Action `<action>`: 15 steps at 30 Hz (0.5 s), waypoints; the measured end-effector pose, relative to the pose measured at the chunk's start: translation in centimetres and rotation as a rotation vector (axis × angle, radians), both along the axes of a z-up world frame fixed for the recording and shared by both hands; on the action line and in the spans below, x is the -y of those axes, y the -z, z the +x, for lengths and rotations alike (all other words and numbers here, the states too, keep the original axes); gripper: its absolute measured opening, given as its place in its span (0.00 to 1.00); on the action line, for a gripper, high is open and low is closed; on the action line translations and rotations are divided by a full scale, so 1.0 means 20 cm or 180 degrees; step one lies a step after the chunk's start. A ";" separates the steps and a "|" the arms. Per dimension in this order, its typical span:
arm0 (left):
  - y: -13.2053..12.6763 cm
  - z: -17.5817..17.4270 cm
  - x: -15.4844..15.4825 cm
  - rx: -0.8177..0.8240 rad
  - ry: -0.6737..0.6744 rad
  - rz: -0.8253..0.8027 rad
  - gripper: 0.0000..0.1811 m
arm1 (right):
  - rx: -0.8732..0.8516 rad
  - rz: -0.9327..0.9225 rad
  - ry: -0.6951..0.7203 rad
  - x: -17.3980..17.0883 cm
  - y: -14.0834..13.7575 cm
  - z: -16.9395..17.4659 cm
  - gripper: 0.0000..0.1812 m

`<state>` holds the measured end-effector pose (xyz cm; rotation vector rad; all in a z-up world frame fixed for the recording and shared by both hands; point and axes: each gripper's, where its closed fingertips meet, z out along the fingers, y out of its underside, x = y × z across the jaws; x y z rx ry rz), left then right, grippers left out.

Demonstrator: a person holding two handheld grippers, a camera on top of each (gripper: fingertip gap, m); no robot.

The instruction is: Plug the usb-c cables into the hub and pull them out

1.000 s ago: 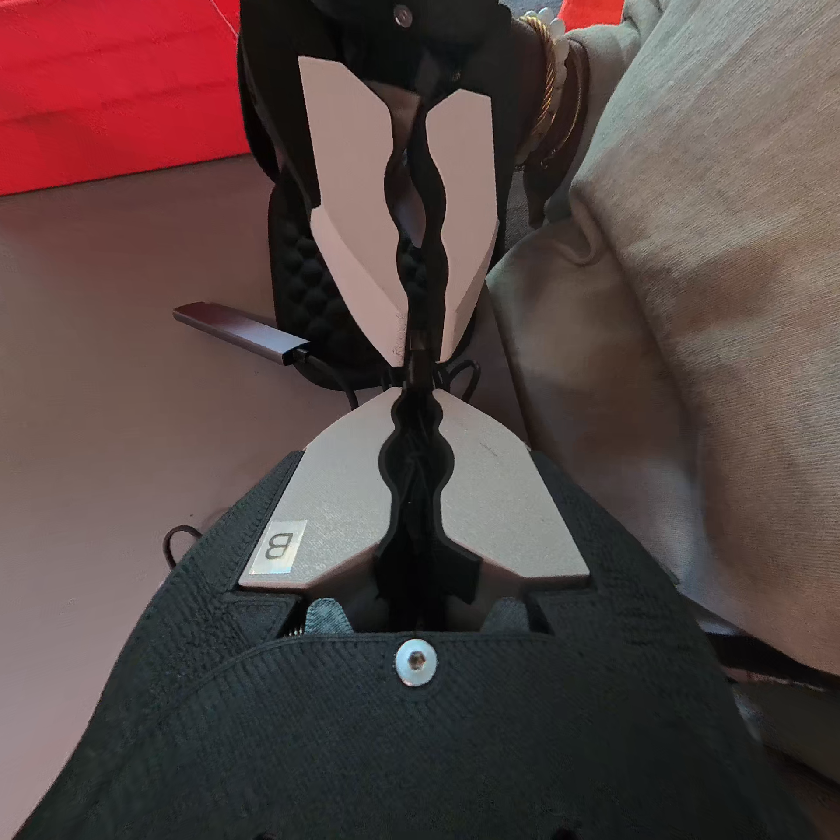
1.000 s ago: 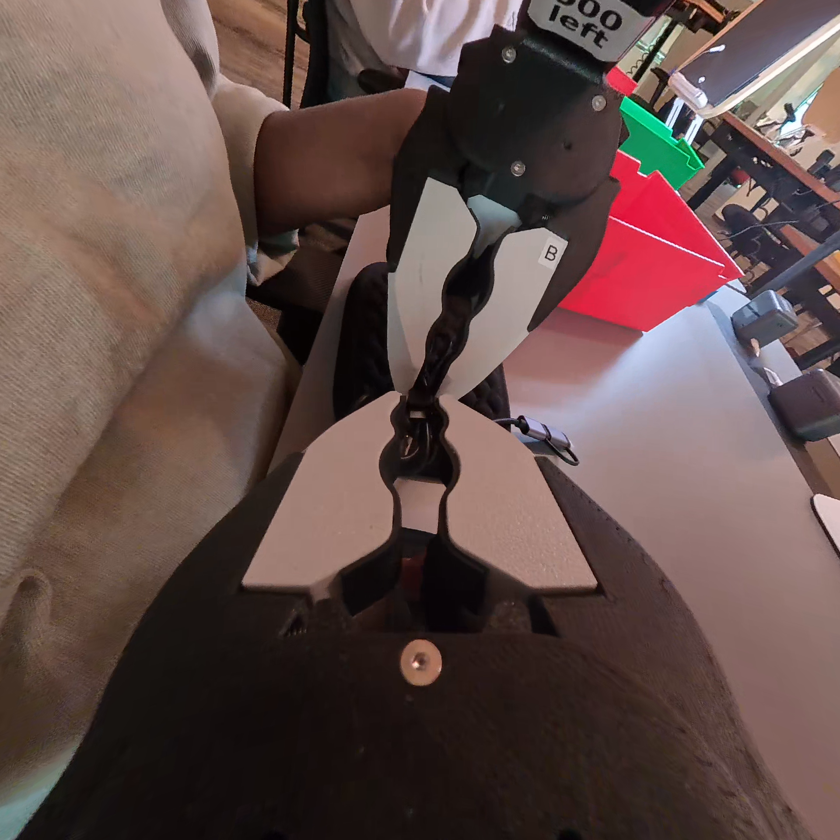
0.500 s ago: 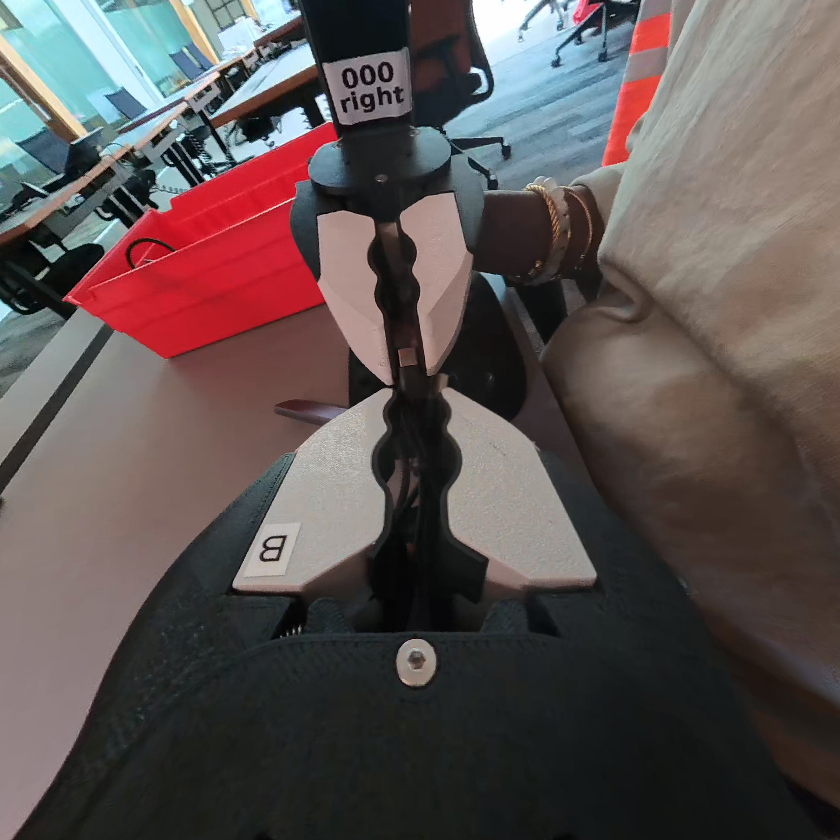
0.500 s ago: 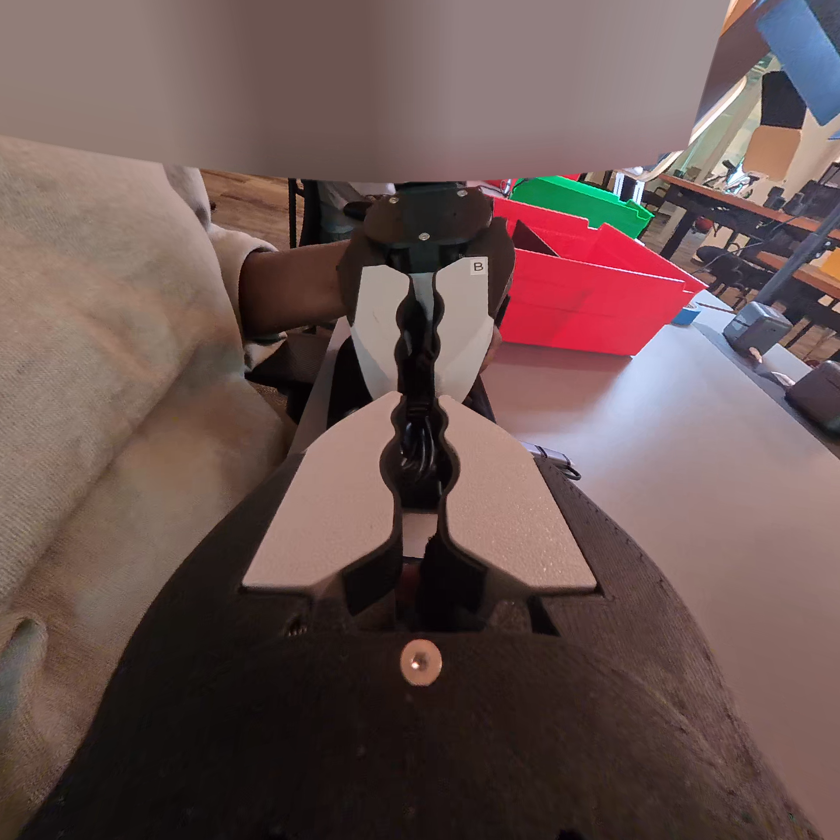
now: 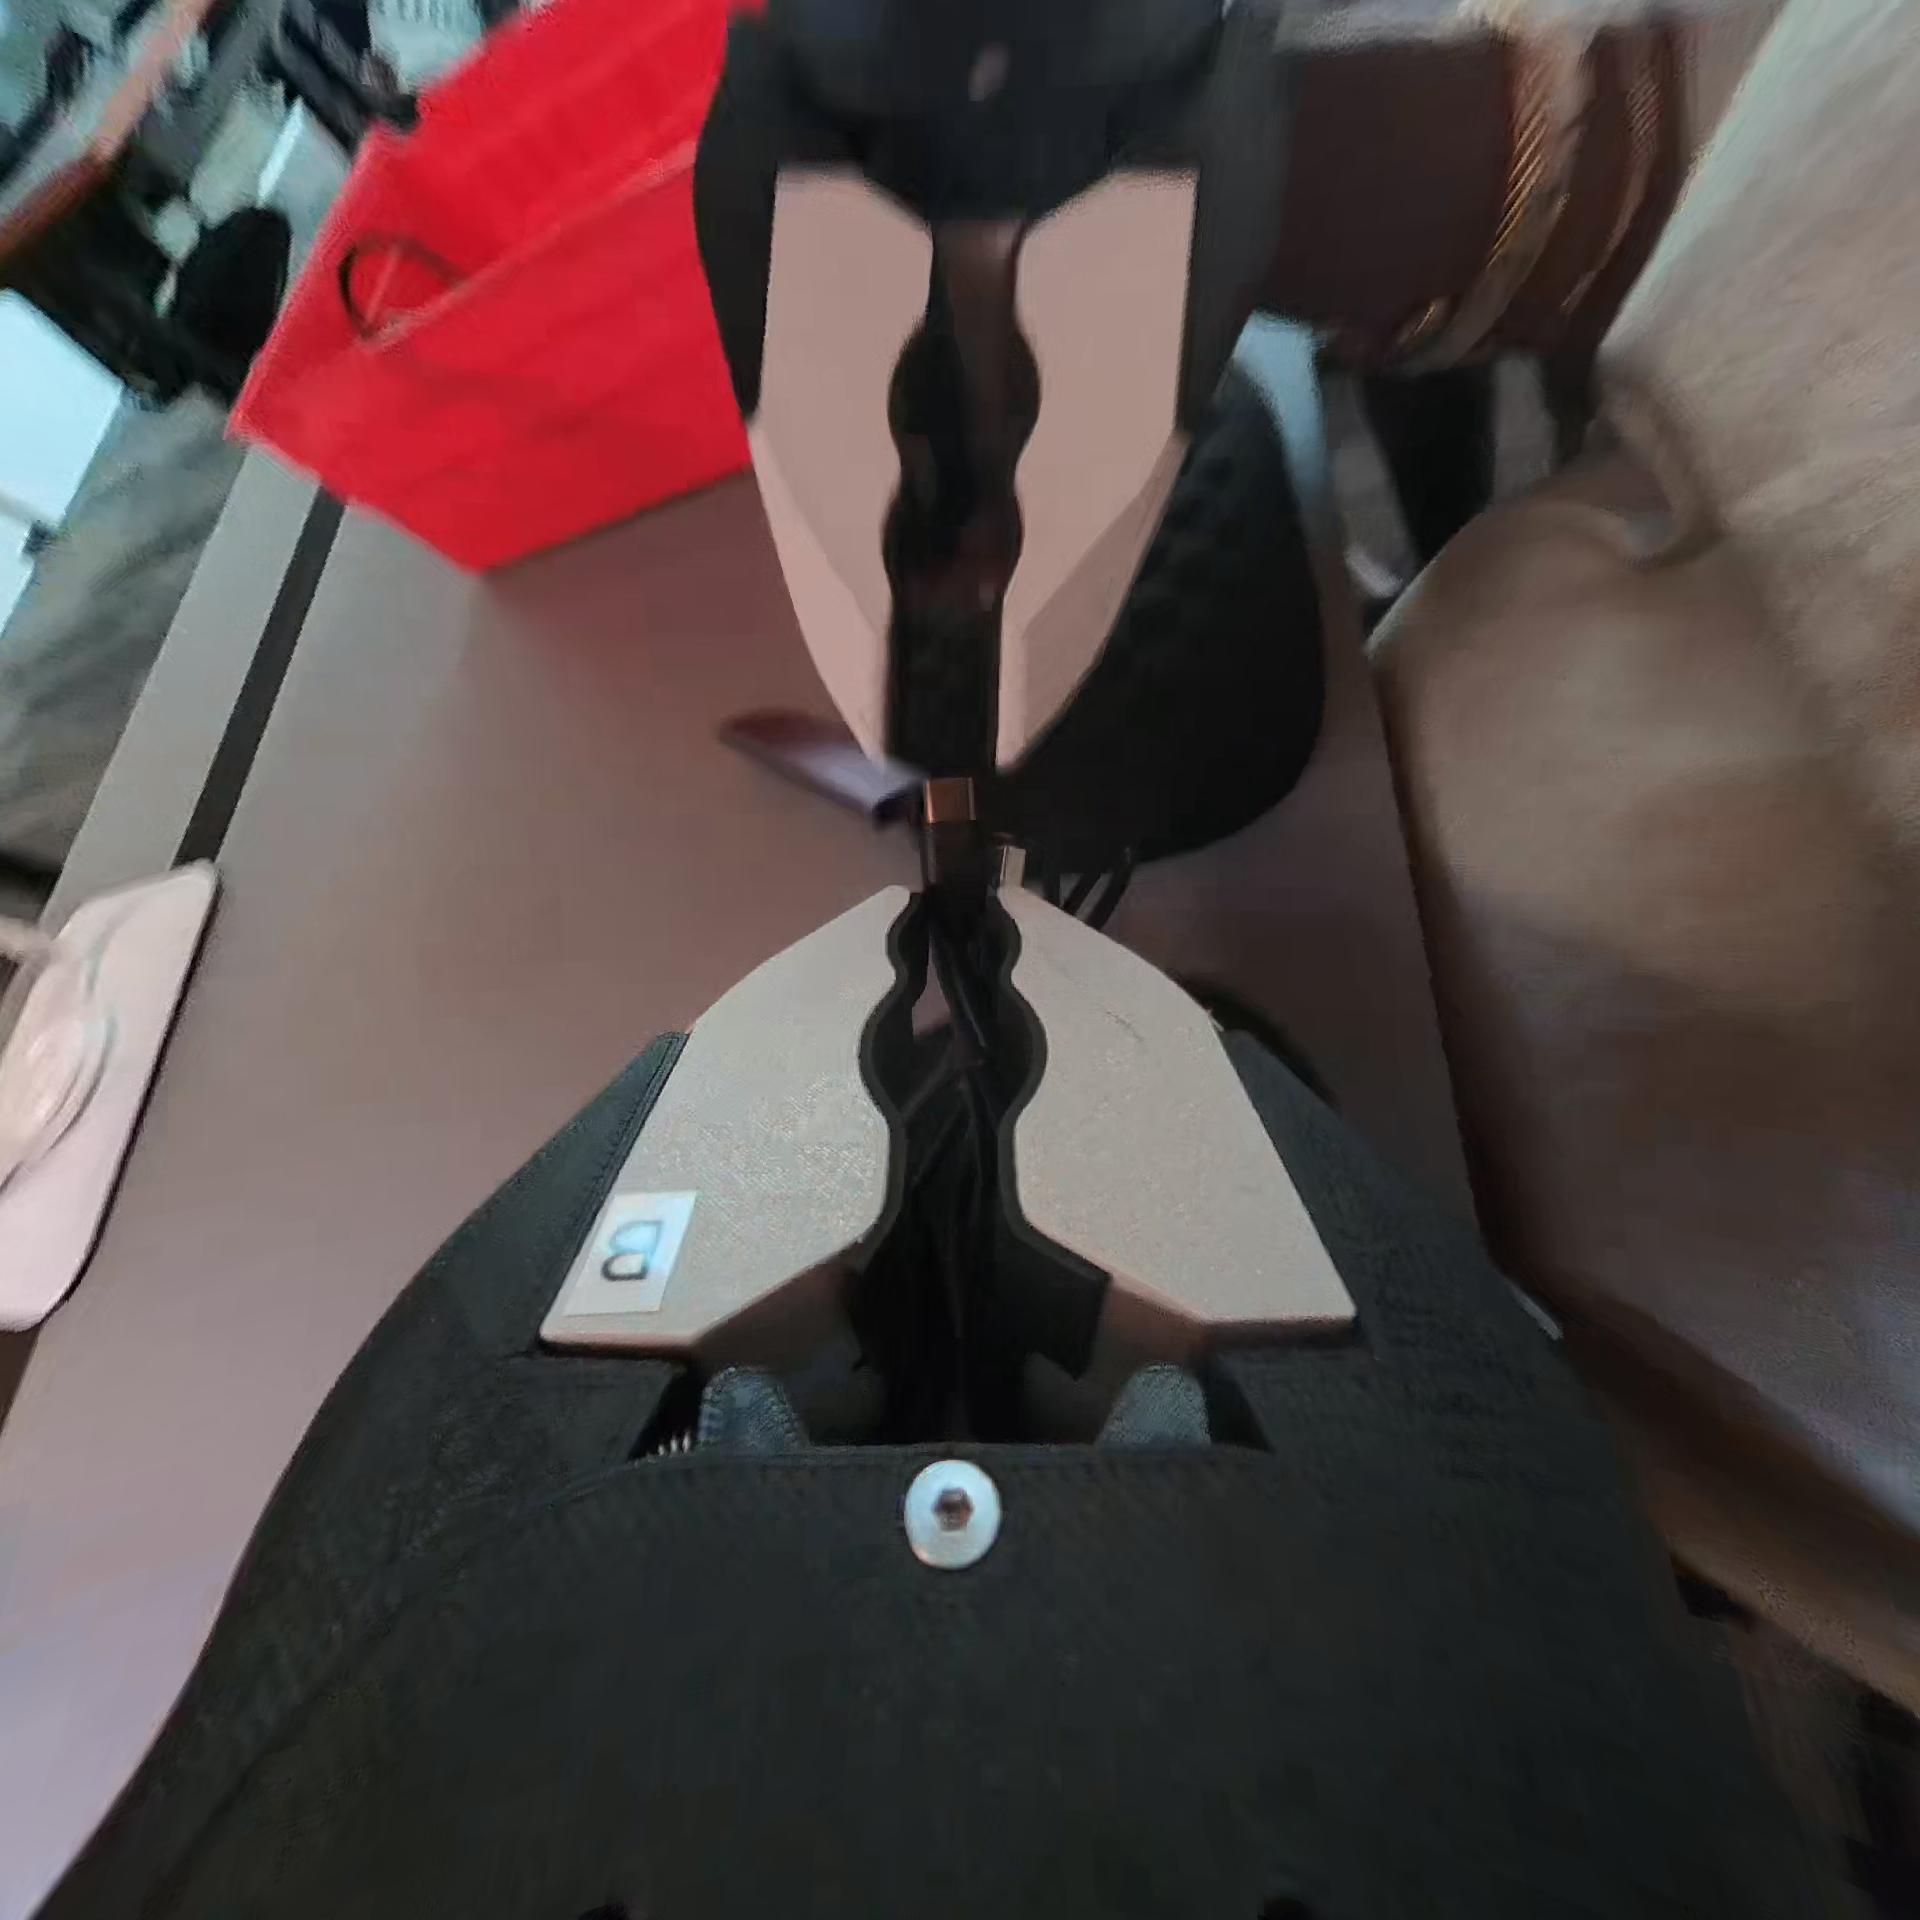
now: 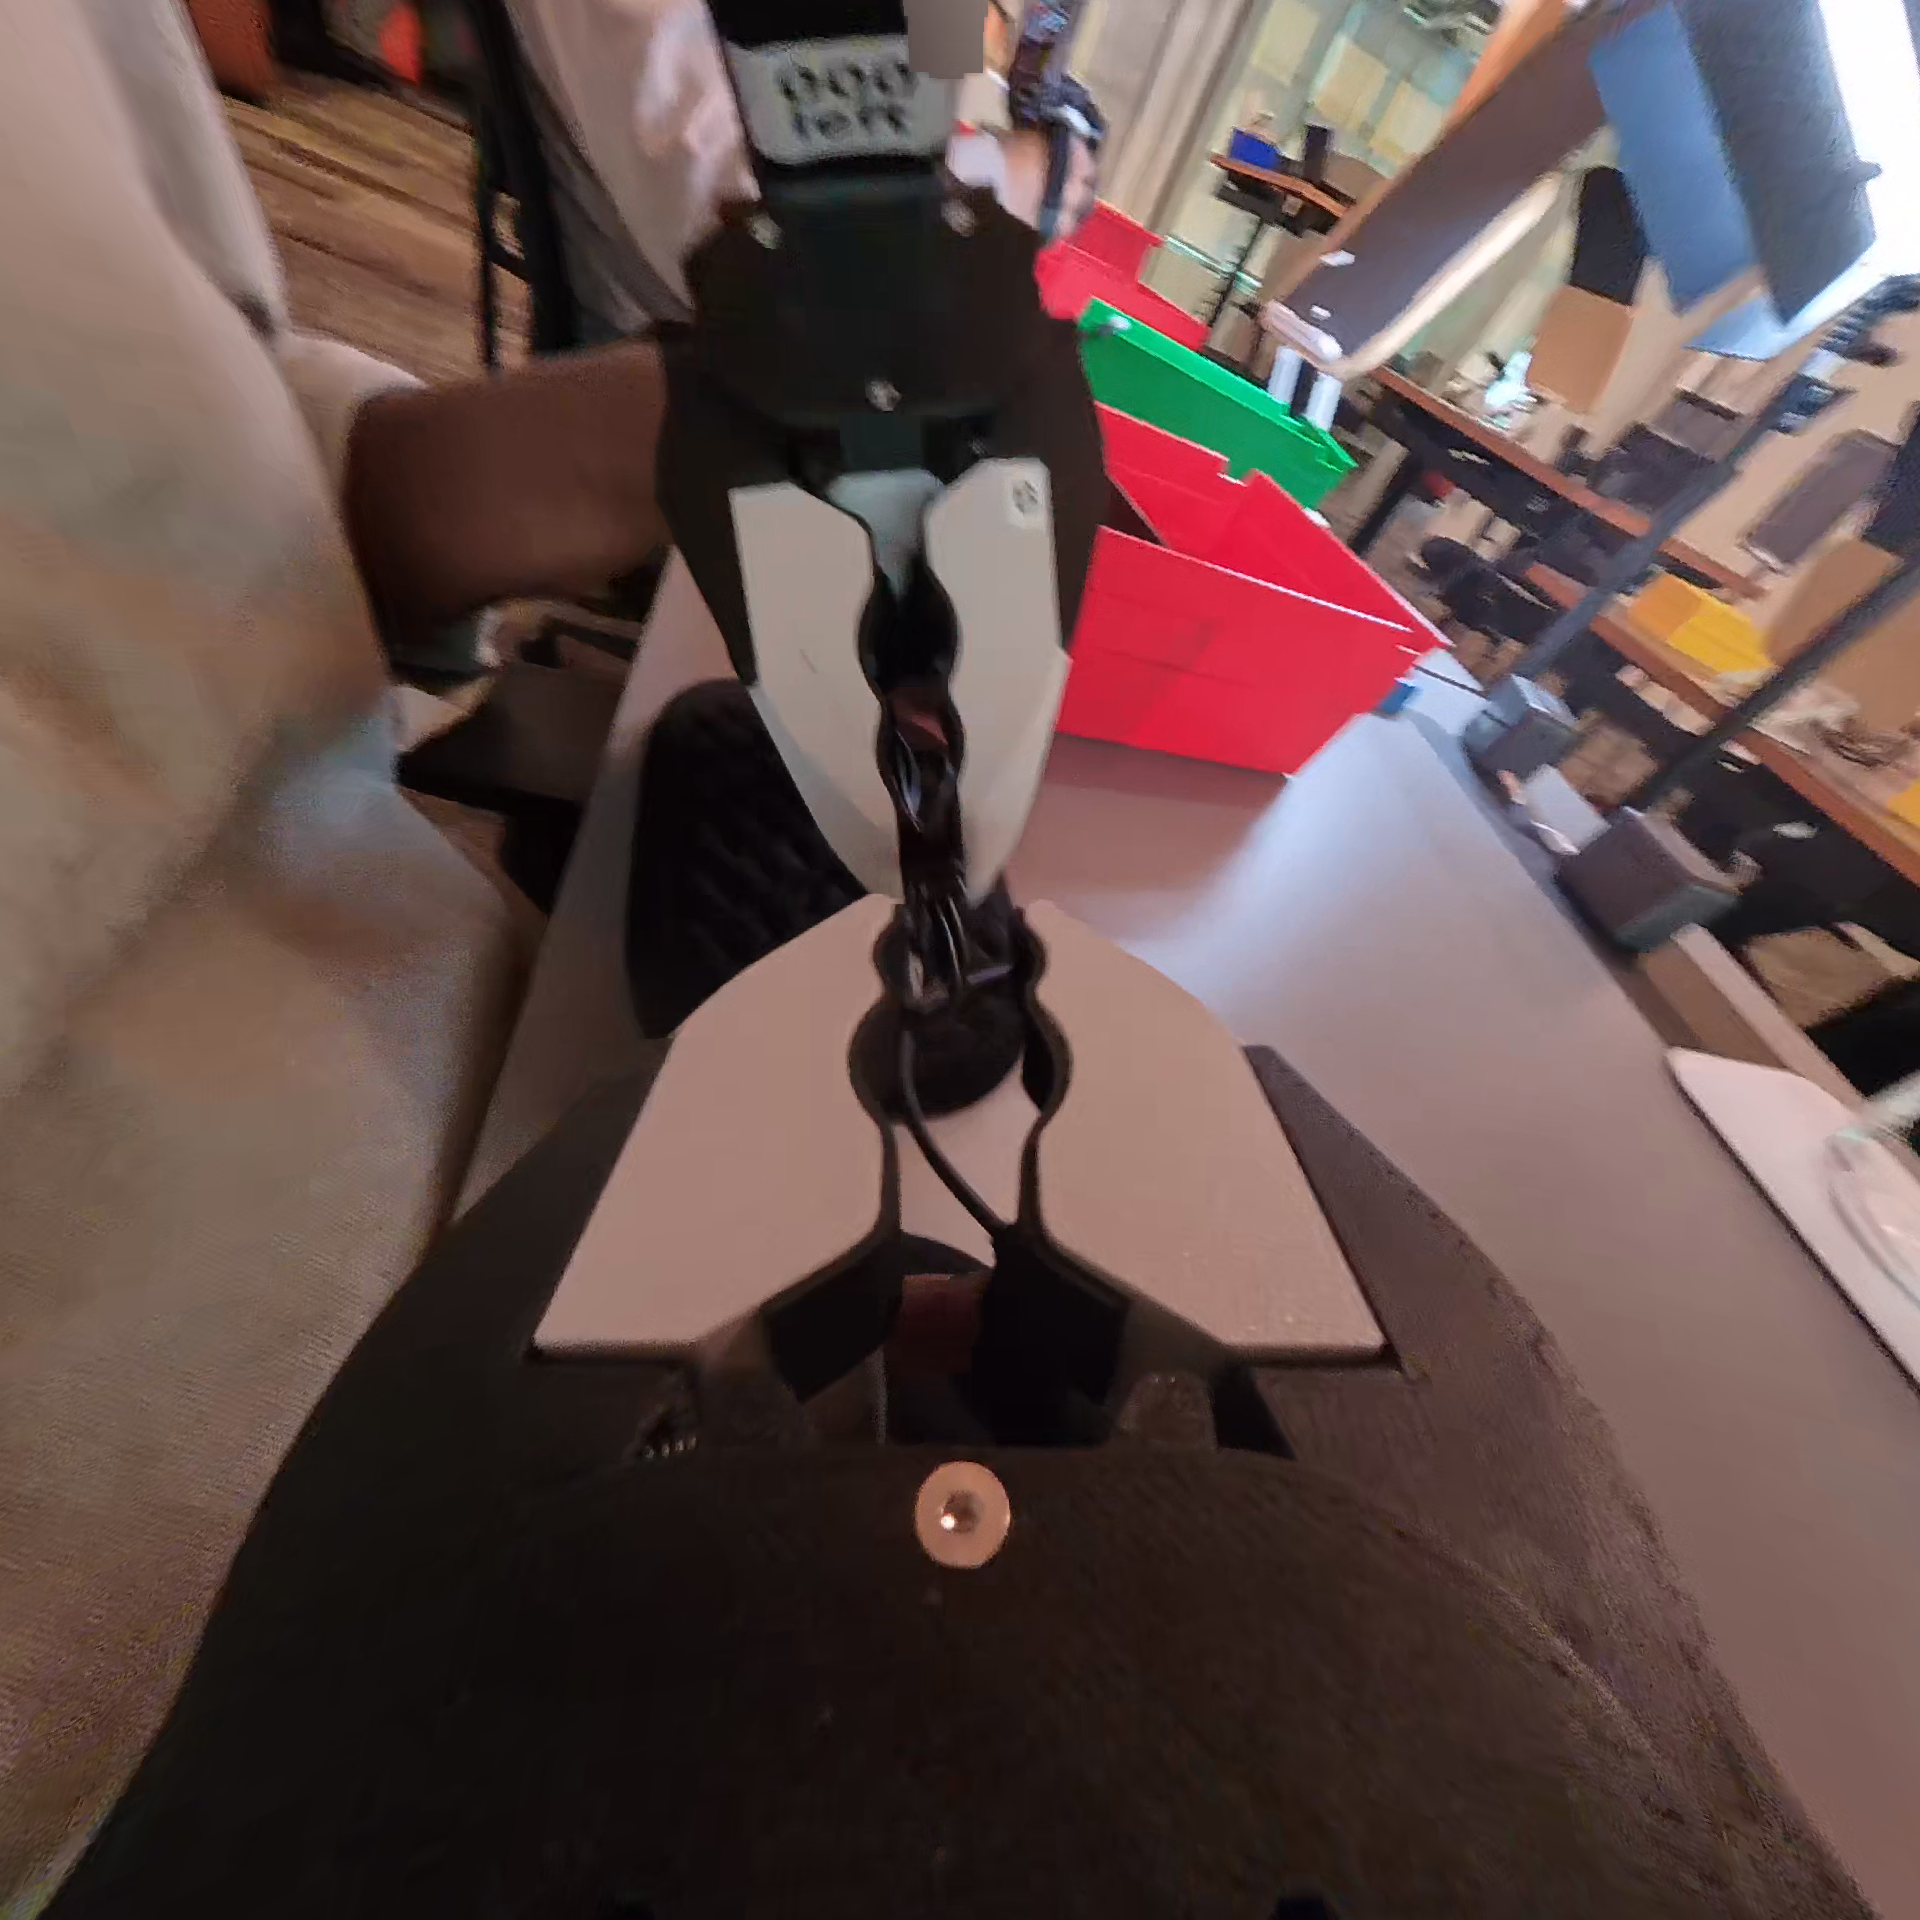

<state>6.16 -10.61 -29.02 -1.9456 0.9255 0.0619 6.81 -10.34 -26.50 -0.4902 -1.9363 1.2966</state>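
In the left wrist view my left gripper (image 5: pixel 956 914) is shut on a bundle of black usb-c cables (image 5: pixel 961 1039). My right gripper (image 5: pixel 951 769) points down at it, tip to tip, shut on a cable end whose metal plug (image 5: pixel 951 802) sticks out between the tips. The slim dark grey hub (image 5: pixel 805 758) lies on the table just behind, partly hidden by the right gripper's finger. In the right wrist view my right gripper (image 6: pixel 956 920) holds black cable (image 6: pixel 951 1164), and the left gripper (image 6: pixel 940 883) meets it from above. Both views are motion-blurred.
A black mesh pouch (image 5: pixel 1205 675) (image 6: pixel 727 883) lies at the table's near edge beside the person's beige sleeve (image 5: pixel 1662 831). A red bin (image 5: pixel 520 312) (image 6: pixel 1226 634) and a green bin (image 6: pixel 1195 405) stand behind. A white pad (image 5: pixel 83 1070) (image 6: pixel 1808 1174) lies to the side. The tips of both grippers are at nearly the same place.
Both grippers stay shut and tip to tip. The views have swung and tilted, the right gripper looms closer in the left view, and a metal plug now shows between the tips.
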 end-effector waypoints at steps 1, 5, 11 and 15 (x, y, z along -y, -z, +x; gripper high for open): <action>0.00 -0.05 0.02 -0.0126 -0.0143 -0.0071 0.05 | 0.0002 0.0042 0.0134 -0.05 -0.01 0.00 0.14; -0.02 -0.15 0.10 -0.0072 -0.0408 -0.0192 0.05 | 0.0474 0.0454 0.0526 -0.26 0.07 0.04 0.26; 0.00 -0.20 0.13 -0.0027 -0.0444 -0.0203 0.05 | 0.0747 0.1691 0.0821 -0.46 0.20 0.05 0.23; 0.02 -0.16 0.14 -0.0075 -0.0268 -0.0242 0.05 | 0.1184 0.2189 0.0331 -0.48 0.26 0.01 0.22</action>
